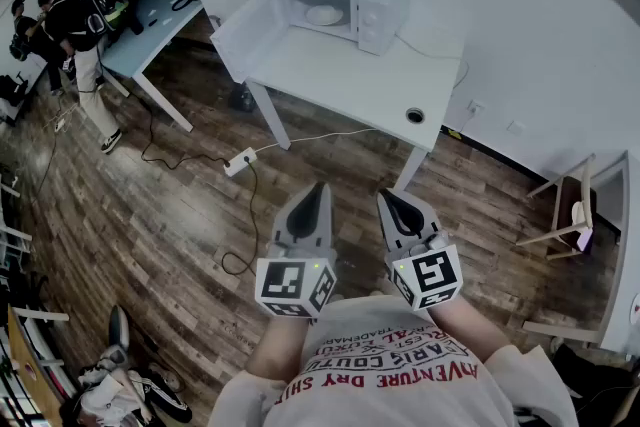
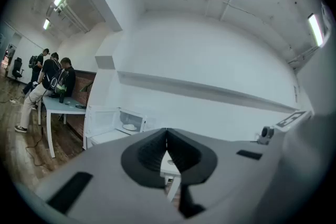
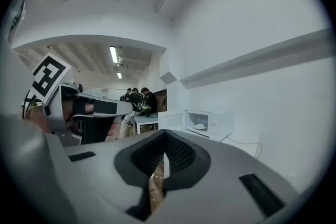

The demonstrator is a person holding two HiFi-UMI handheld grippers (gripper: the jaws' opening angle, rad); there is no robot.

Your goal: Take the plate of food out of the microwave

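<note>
A white microwave (image 1: 345, 10) stands at the back of a white table (image 1: 340, 80), its door (image 1: 250, 23) swung open to the left. Inside it lies a white plate of food (image 1: 323, 14). My left gripper (image 1: 319, 187) and right gripper (image 1: 389, 197) are held side by side over the wooden floor, well short of the table. Both are shut with nothing between the jaws. The left gripper view has the microwave (image 2: 130, 120) and plate (image 2: 128, 126) far off beyond the shut left gripper (image 2: 167, 136). Past the shut right gripper (image 3: 165, 143), the right gripper view shows the microwave (image 3: 207, 122) and plate (image 3: 199, 126).
A power strip (image 1: 240, 161) and its cable lie on the floor in front of the table. People (image 1: 70, 15) stand by a blue table (image 1: 150, 25) at the far left. A wooden chair (image 1: 570, 210) stands at the right, and shoes (image 1: 115, 330) lie at the lower left.
</note>
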